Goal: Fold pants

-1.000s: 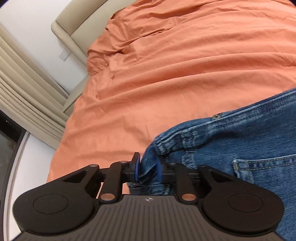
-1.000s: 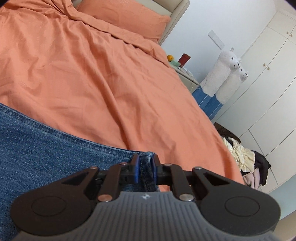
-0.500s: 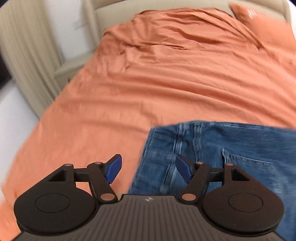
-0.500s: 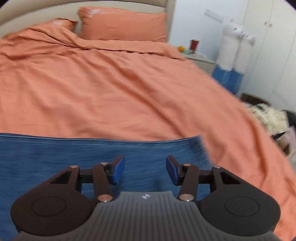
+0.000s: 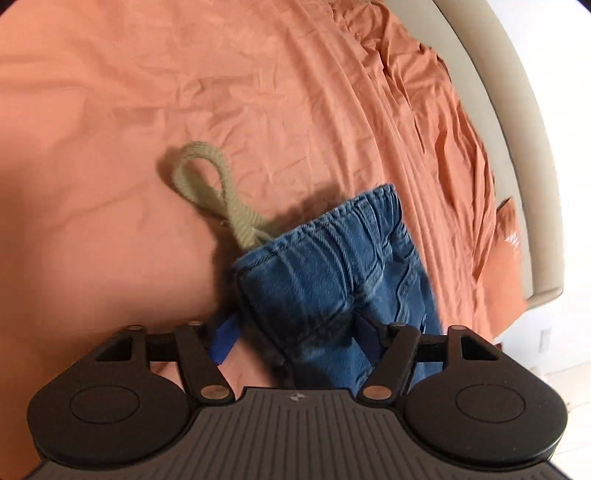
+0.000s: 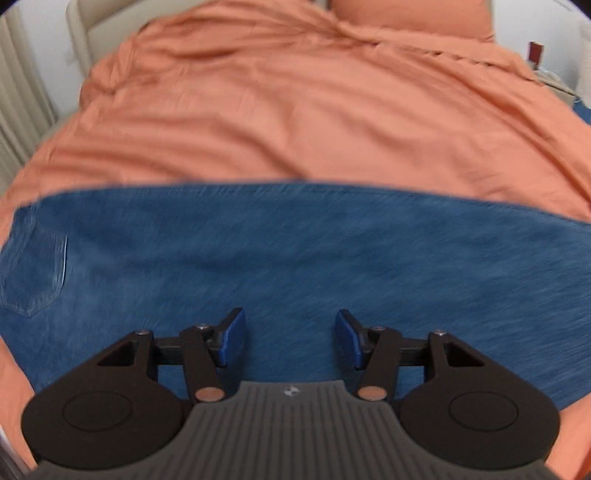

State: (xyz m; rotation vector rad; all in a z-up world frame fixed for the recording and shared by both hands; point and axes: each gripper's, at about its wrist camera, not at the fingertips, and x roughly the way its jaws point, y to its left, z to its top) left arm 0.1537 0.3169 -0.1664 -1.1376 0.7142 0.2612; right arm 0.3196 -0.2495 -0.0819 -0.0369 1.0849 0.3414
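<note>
The blue denim pants (image 6: 295,251) lie flat across the orange bed cover, with a back pocket (image 6: 35,269) at the left. My right gripper (image 6: 290,339) is open and hovers over the denim, holding nothing. In the left wrist view the gathered waistband end of the pants (image 5: 332,266) lies between the spread jaws of my left gripper (image 5: 297,338), which is open. A beige rope drawstring loop (image 5: 207,184) sticks out of the waistband onto the cover.
The orange duvet (image 5: 184,92) covers the whole bed. A beige padded bed frame (image 5: 517,147) runs along the right in the left wrist view. An orange pillow (image 6: 406,14) and a nightstand (image 6: 546,74) sit at the far end.
Both grippers were shut on the pants' edge a second ago, then opened and let go. The left gripper has since swung round to the waistband end; the right has pulled back over the denim.
</note>
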